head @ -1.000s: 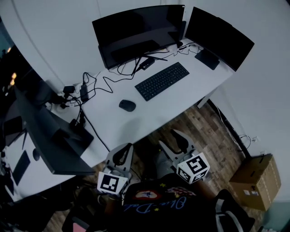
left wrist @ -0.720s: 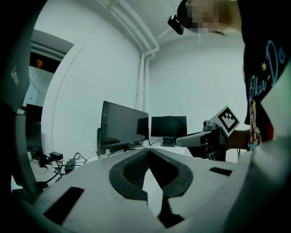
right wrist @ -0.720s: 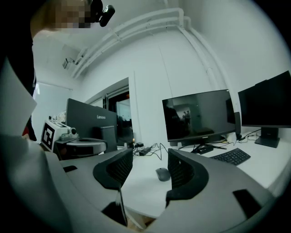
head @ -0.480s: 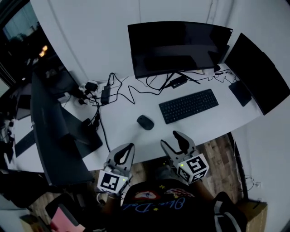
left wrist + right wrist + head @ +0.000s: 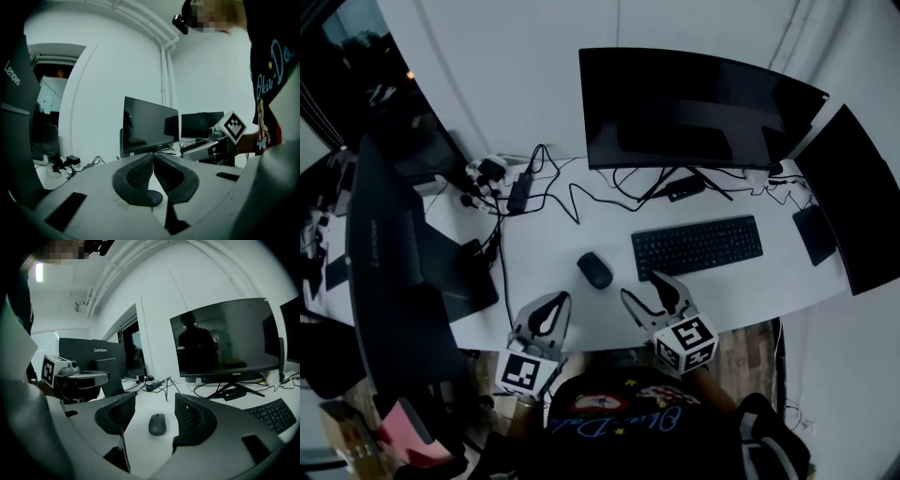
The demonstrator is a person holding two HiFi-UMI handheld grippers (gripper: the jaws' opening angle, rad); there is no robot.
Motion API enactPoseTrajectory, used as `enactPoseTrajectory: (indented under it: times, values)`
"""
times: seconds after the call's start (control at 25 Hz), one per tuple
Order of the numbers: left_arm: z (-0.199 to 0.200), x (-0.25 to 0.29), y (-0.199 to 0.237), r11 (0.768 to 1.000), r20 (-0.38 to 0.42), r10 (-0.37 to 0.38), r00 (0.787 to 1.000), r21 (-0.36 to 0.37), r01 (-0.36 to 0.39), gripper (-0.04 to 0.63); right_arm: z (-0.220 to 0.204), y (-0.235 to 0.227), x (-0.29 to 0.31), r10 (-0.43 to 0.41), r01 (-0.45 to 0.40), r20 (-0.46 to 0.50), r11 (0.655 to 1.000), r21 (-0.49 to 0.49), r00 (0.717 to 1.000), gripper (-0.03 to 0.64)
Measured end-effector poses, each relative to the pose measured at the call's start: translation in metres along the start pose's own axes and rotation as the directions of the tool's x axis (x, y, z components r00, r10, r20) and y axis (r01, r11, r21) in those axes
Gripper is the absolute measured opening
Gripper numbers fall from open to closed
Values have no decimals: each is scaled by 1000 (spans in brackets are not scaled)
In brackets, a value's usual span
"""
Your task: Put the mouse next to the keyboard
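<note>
The right hand-held gripper, its jaws spread wide after just opening further, gripped nothing and pointed slightly downward over the desk edge, the mouse lying untouched just ahead, left of the keyboard; the left hand-held gripper was pressed together, empty.

The mouse is matte dark grey and the keyboard black, on a plain white desk. The curved monitor and cables are black. The left gripper and right gripper are pale grey with black ribbed pads. Their cubes are white with black square markers. The floor is brown wood-grain.
</note>
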State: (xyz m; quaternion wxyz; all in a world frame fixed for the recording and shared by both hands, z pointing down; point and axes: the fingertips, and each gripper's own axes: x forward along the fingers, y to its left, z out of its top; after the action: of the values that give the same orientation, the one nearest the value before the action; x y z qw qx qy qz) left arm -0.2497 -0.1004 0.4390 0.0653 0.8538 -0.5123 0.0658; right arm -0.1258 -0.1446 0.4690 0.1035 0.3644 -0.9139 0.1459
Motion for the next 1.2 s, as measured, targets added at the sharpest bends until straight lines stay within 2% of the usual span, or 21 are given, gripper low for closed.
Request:
enactPoseTrajectory:
  times: [0.16,0.36,0.48,0.8,1.2]
  values:
    - [-4,6,9,997,-18,82,996,-13,-82,3,-13,-7,19,77,-77,-54,997,1,996,236]
    - [4,10,24,990,-8,140,990,-6,-140,3,-24,-12,41,115,-116,-94,993,-5,989,239]
    - [7,9,34,988,-8,151,988,9,-151,3,-33,-10,54,125,-127,-122,992,-5,985,241]
    - [5,4,62,988,-38,154,987,-6,-155,3,-58,-3,93,122,-127,-219,992,-11,968,250]
    - [-5,-17,84,981,-62,189,980,-40,-191,3,-106,7,139,92,-126,-379,990,-65,921,256]
